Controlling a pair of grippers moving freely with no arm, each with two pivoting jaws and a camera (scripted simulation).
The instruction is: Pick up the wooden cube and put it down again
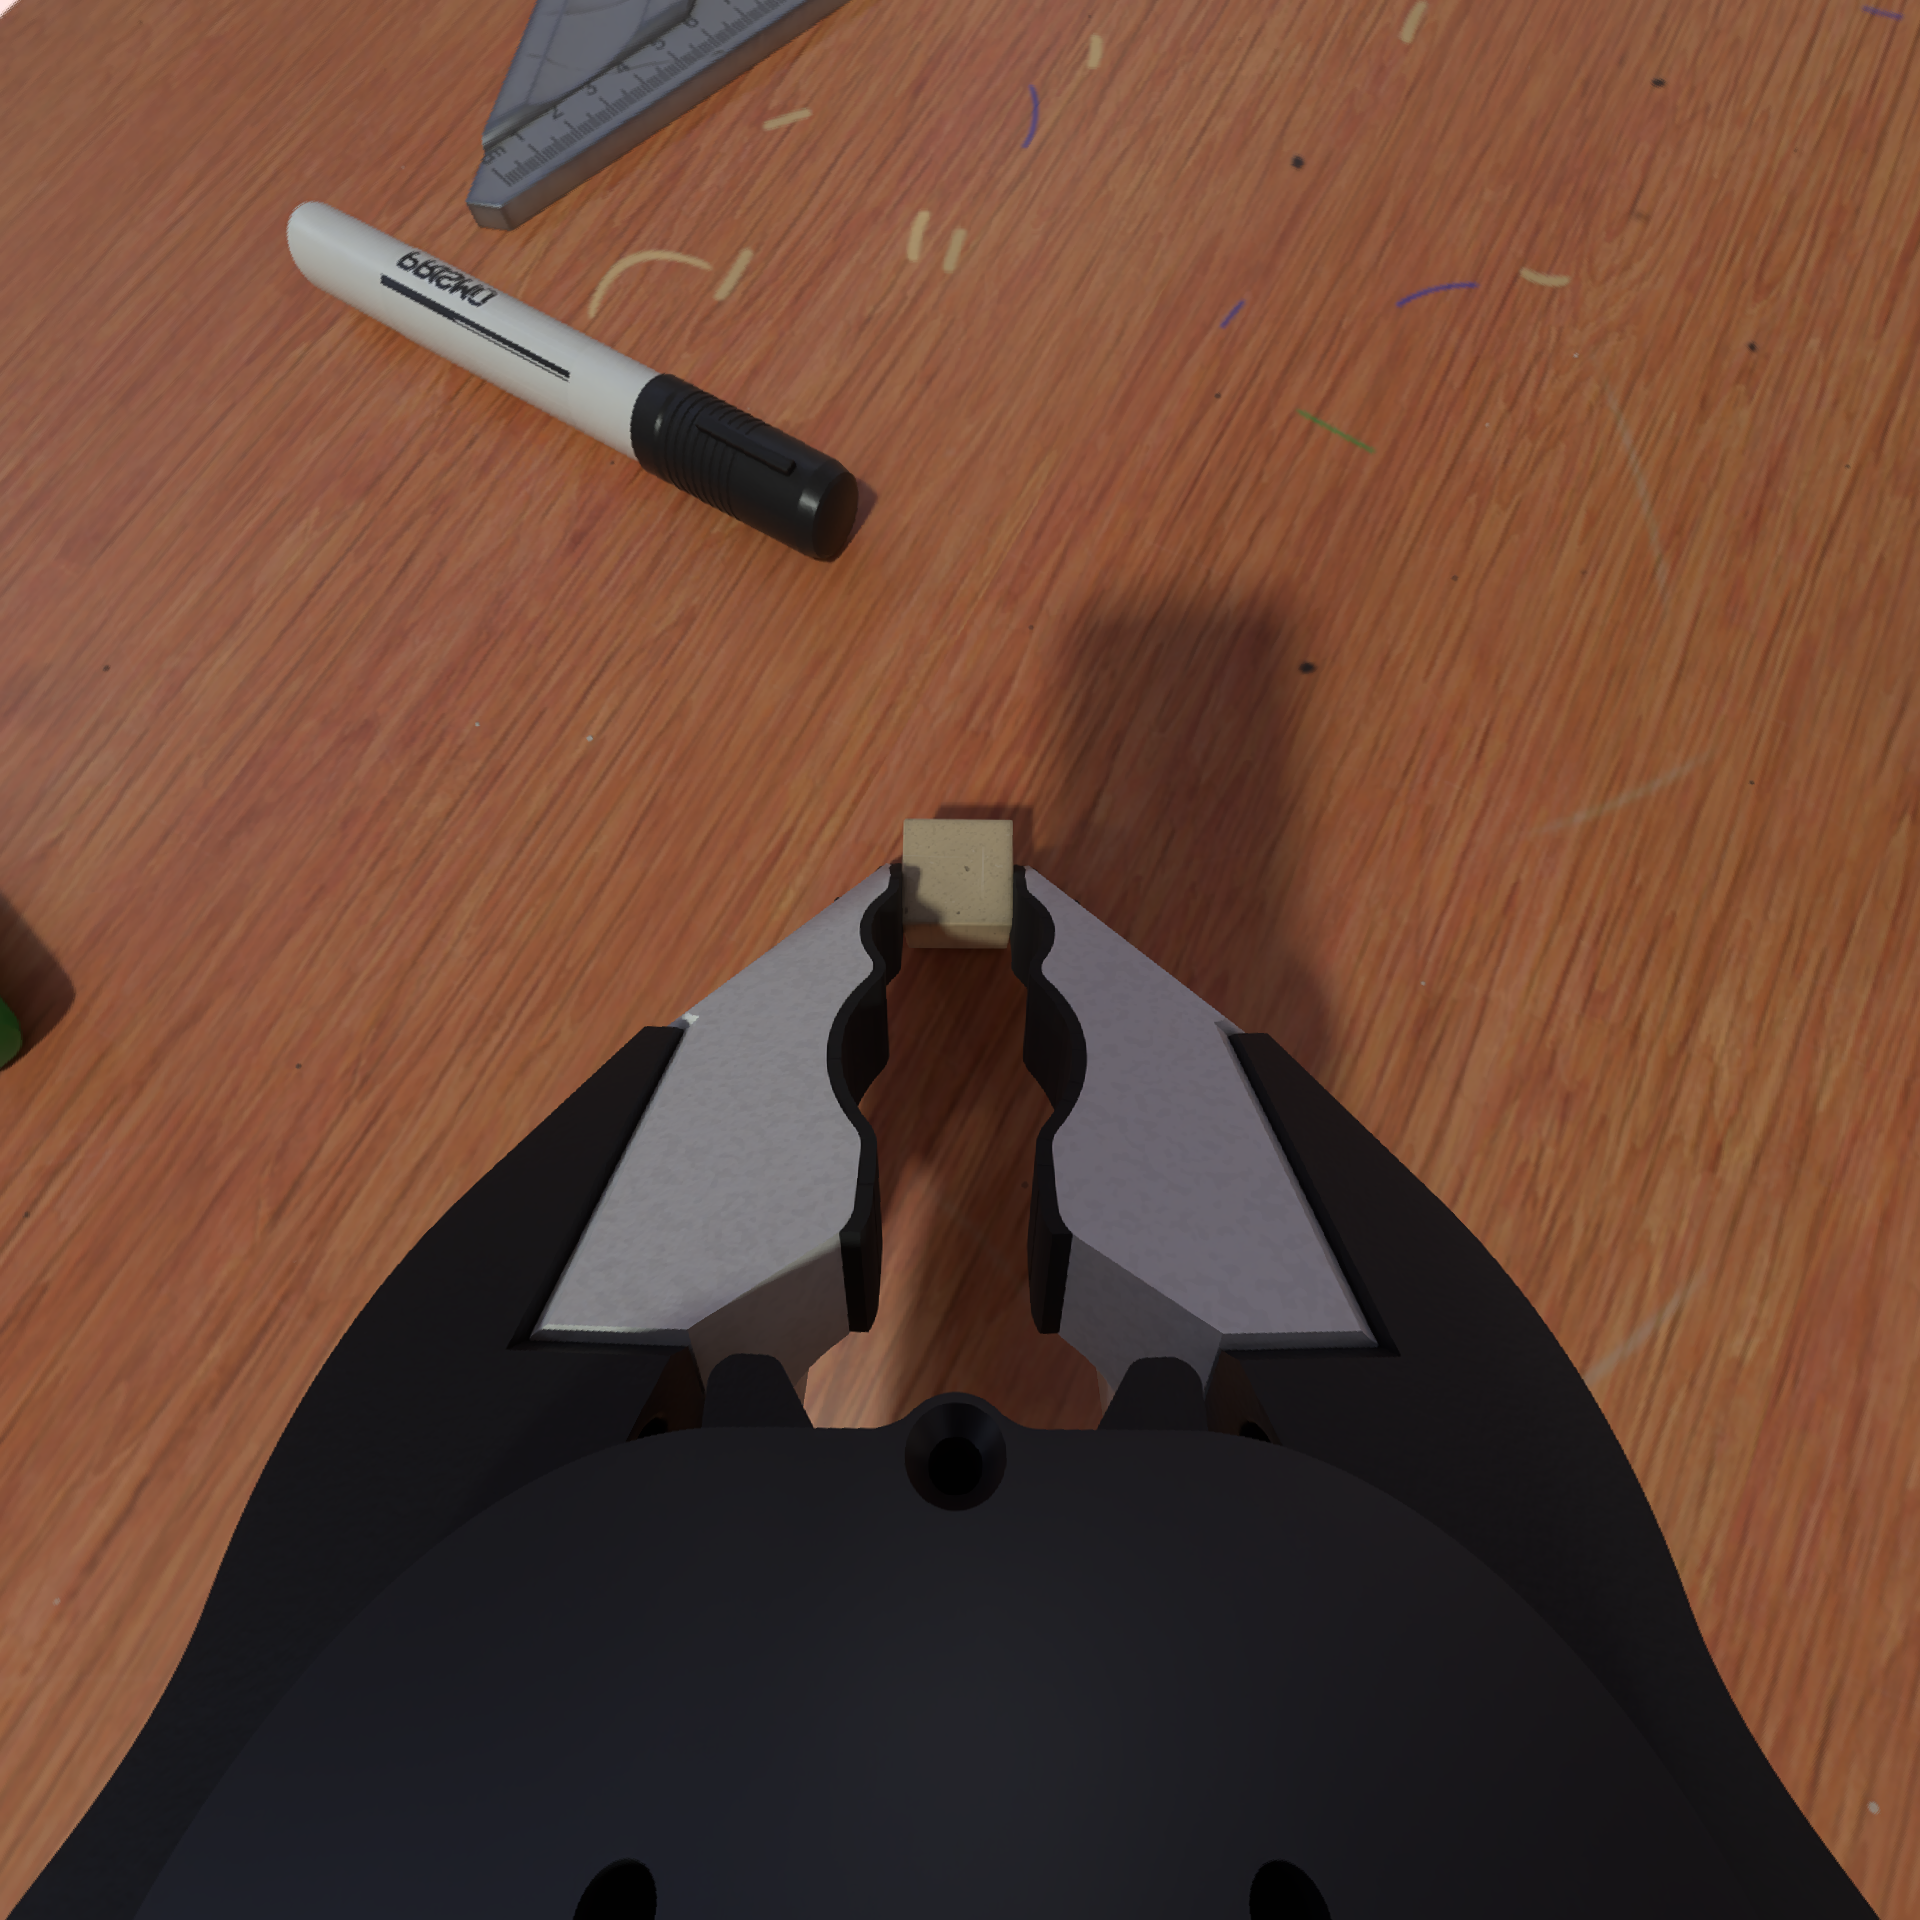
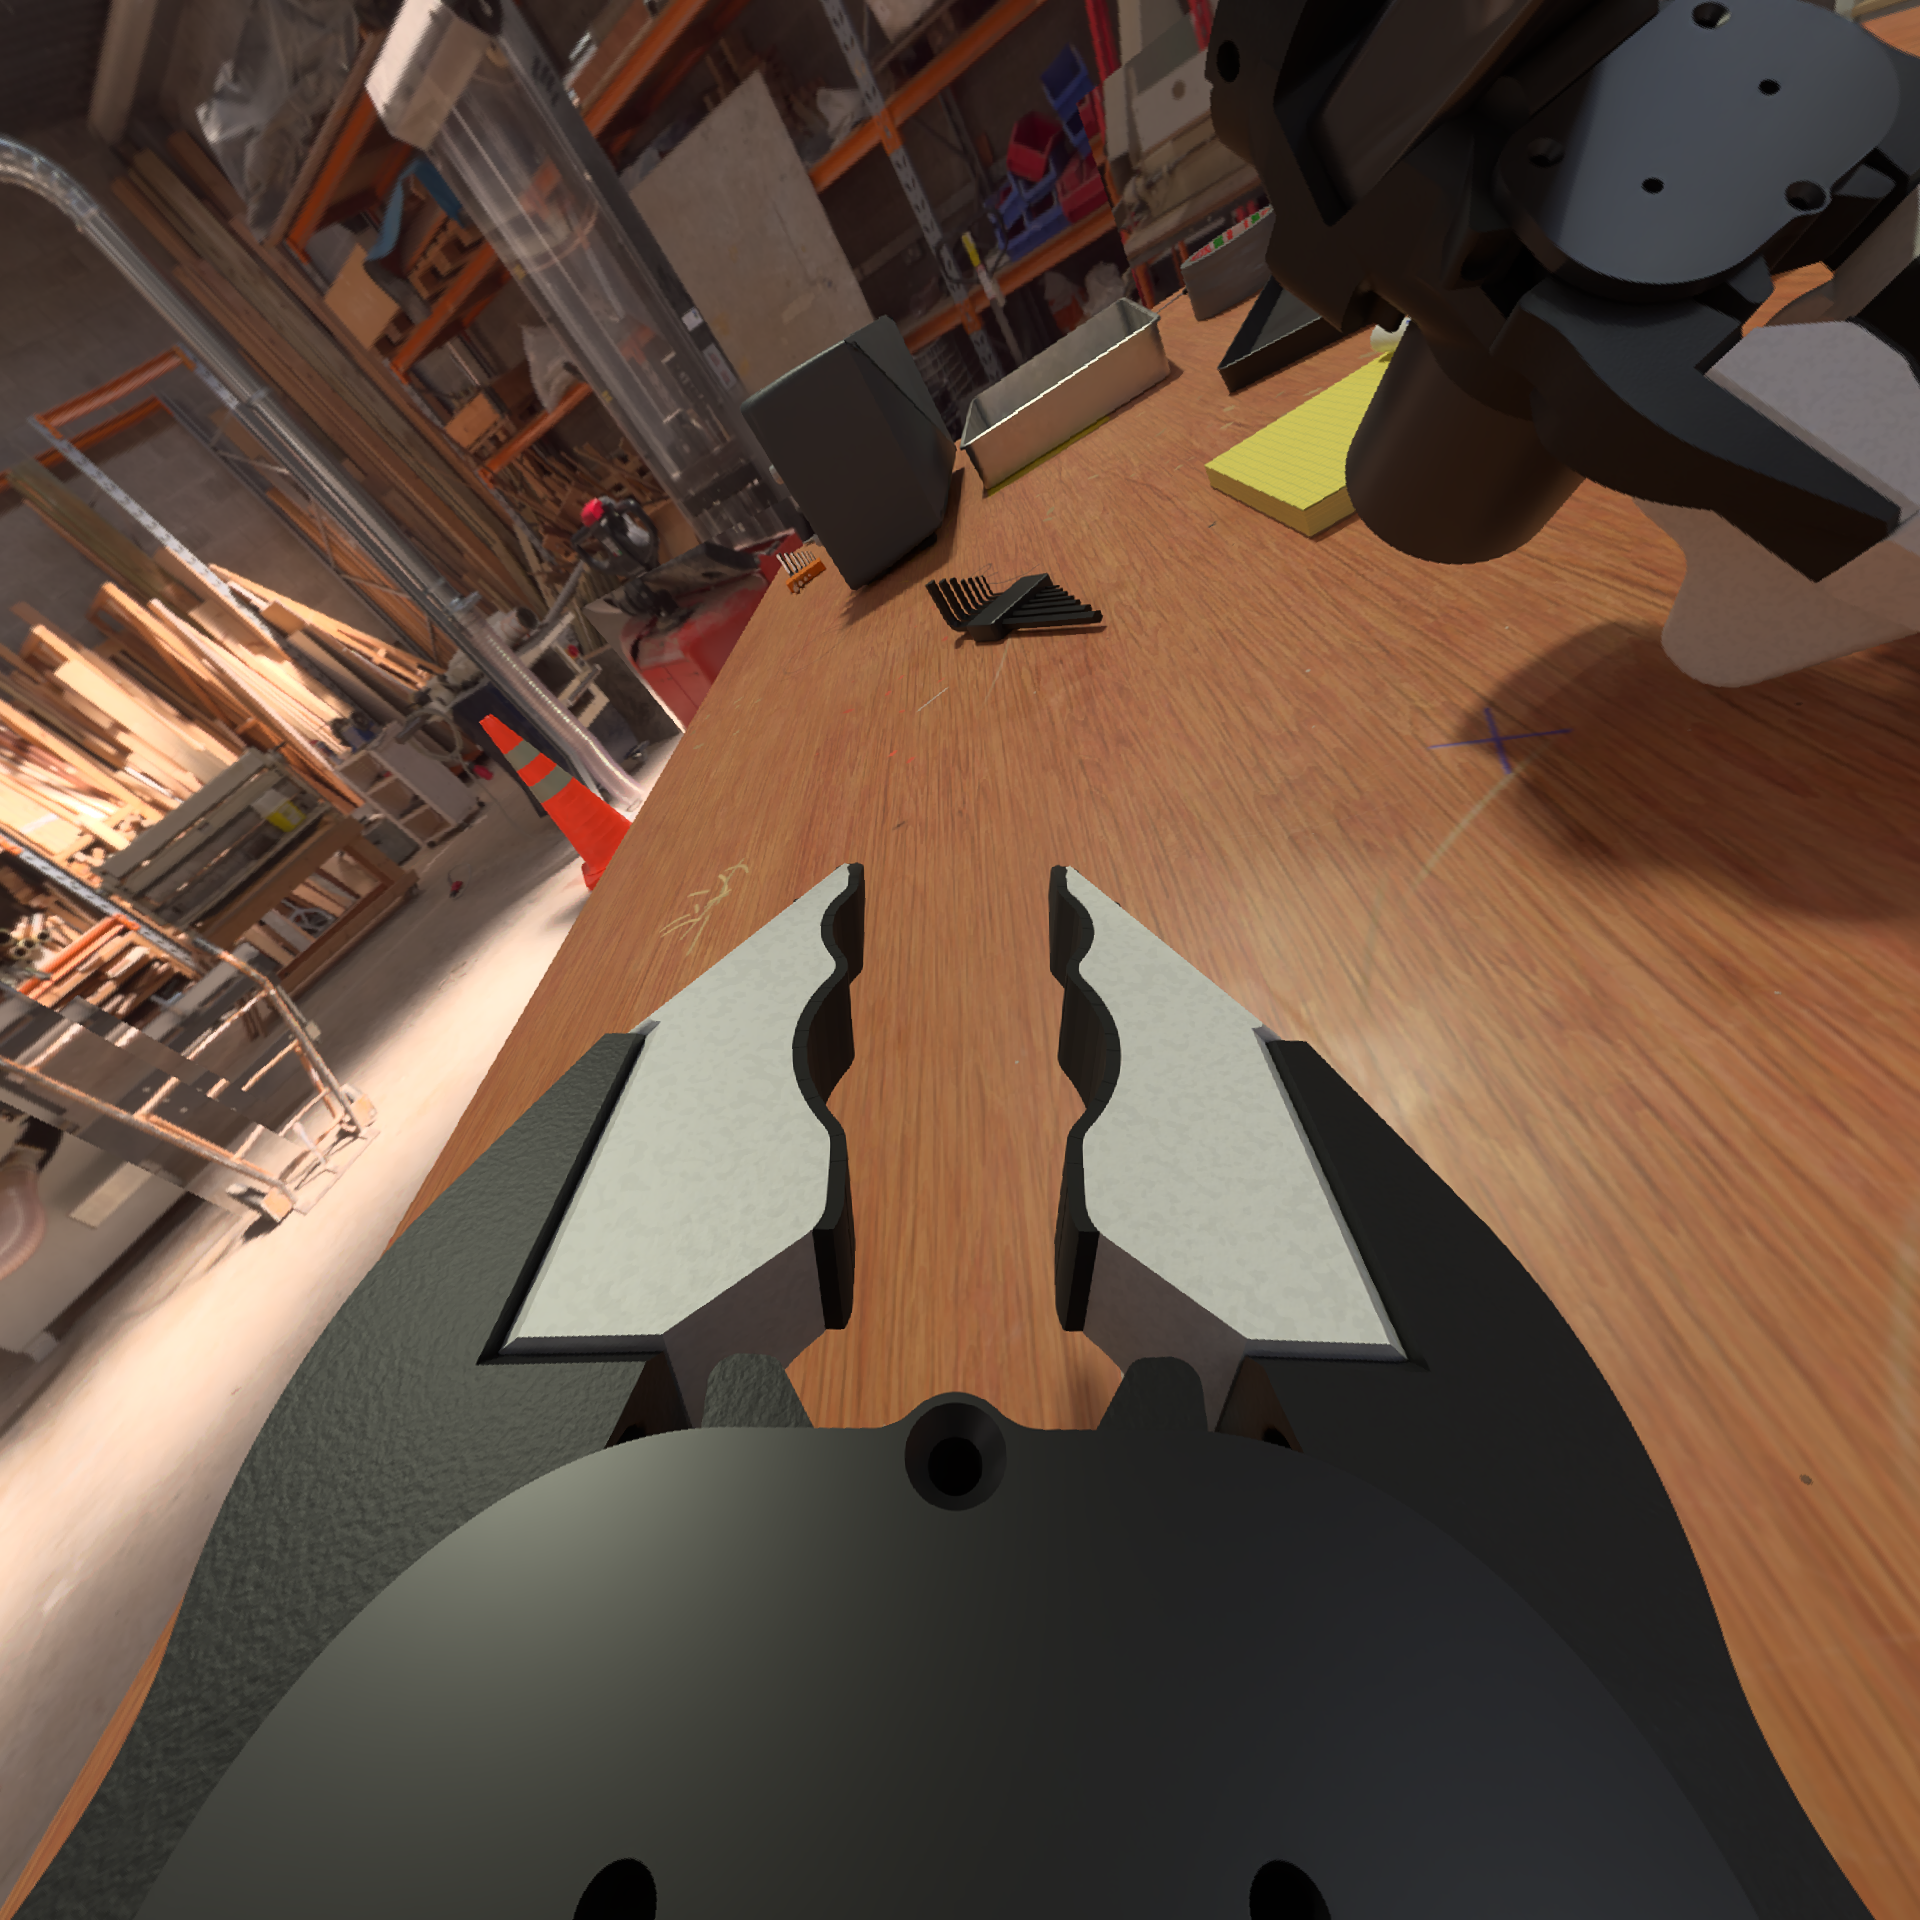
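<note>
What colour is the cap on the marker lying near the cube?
Black, with a white barrel. The marker shows best in the left wrist view.

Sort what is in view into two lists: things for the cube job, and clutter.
Job:
cube, pinched at the tips of the left gripper
table

Clutter:
marker
set square
green thing at the edge
hex keys
yellow pad
metal tray
dark box
right gripper, open and idle
</note>
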